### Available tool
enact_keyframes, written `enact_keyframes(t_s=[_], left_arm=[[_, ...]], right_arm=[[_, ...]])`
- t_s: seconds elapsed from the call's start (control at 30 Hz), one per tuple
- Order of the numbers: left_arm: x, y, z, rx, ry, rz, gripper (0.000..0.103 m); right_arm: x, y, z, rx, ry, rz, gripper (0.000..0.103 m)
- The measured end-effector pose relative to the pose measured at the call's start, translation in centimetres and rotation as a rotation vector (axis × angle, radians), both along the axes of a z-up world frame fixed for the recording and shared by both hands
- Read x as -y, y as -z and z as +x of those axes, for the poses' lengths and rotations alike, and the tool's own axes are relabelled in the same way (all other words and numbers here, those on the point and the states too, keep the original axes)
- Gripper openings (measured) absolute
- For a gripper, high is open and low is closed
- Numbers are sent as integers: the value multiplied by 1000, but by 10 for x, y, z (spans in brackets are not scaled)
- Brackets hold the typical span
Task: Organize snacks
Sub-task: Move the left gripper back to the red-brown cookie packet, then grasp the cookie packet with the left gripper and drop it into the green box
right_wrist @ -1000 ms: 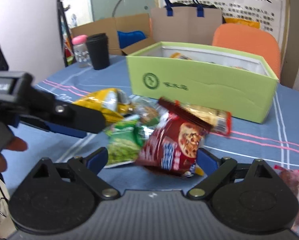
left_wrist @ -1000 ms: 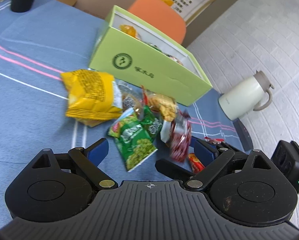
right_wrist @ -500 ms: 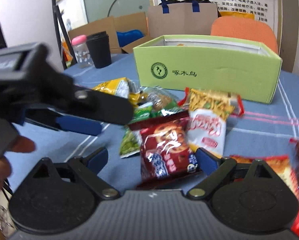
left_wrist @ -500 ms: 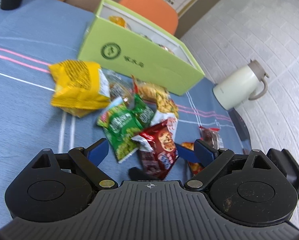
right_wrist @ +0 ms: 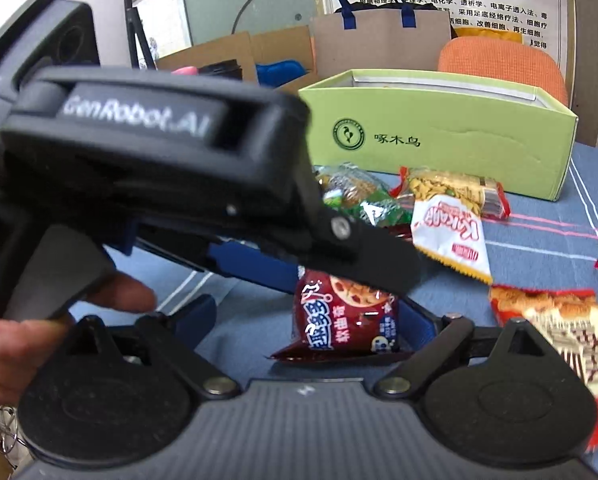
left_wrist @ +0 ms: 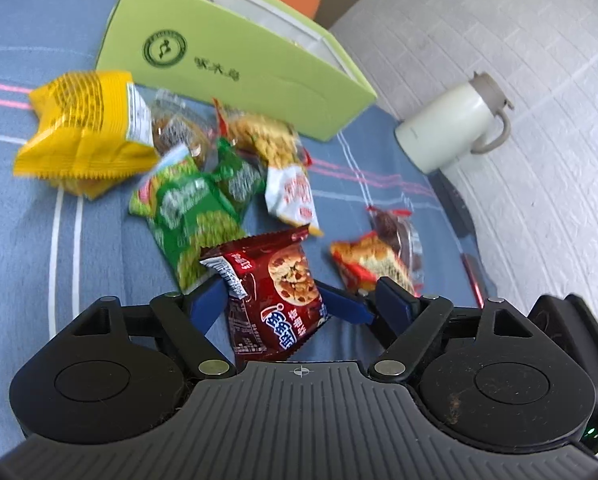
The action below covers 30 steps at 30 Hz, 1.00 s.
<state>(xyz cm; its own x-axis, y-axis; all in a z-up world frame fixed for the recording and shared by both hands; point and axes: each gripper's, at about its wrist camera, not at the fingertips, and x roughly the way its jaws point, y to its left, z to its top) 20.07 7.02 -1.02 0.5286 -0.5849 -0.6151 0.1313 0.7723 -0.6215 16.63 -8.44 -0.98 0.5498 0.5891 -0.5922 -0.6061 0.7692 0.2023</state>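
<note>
Blue striped tablecloth (left_wrist: 39, 240) carries my green box (left_wrist: 235, 64), open-topped, at the far side. Before it lies the snack pile: yellow bag (left_wrist: 83, 132), green pea packet (left_wrist: 191, 208), white packet (left_wrist: 293, 196). The dark red cookie packet (left_wrist: 275, 300) sits nearest, between the fingers of both tools. My left gripper (left_wrist: 295, 304) is closing its jaws around it, pads not visibly pressing; my right gripper (right_wrist: 307, 320) stands wide, holding nothing.

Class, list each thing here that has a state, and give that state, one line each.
Green box: open, snacks inside.
Cookie packet: sealed, between the left gripper's closing jaws.
Right gripper: open.
White jug: lid on.
Yellow bag: sealed, lying flat.
</note>
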Motion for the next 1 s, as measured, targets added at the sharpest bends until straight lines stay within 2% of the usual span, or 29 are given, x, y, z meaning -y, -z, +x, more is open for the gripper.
enact_keyframes(t_s=[0.27, 0.47, 0.6, 0.73, 0.83, 1.0], left_arm=[[15, -7, -40, 18, 35, 86, 70], [11, -12, -42, 31, -39, 134, 81], [12, -11, -42, 25, -65, 139, 80], [19, -8, -38, 5, -73, 160, 75], [19, -5, -39, -3, -63, 145, 74], [21, -5, -38, 0, -63, 159, 72]], right_arm=[[5, 2, -45, -25, 39, 27, 93], [17, 4, -48, -24, 127, 38, 93], [13, 5, -49, -10, 140, 42, 93], [3, 9, -50, 9, 139, 32, 94], [6, 12, -56, 29, 134, 44, 94], [2, 6, -55, 20, 133, 14, 93]])
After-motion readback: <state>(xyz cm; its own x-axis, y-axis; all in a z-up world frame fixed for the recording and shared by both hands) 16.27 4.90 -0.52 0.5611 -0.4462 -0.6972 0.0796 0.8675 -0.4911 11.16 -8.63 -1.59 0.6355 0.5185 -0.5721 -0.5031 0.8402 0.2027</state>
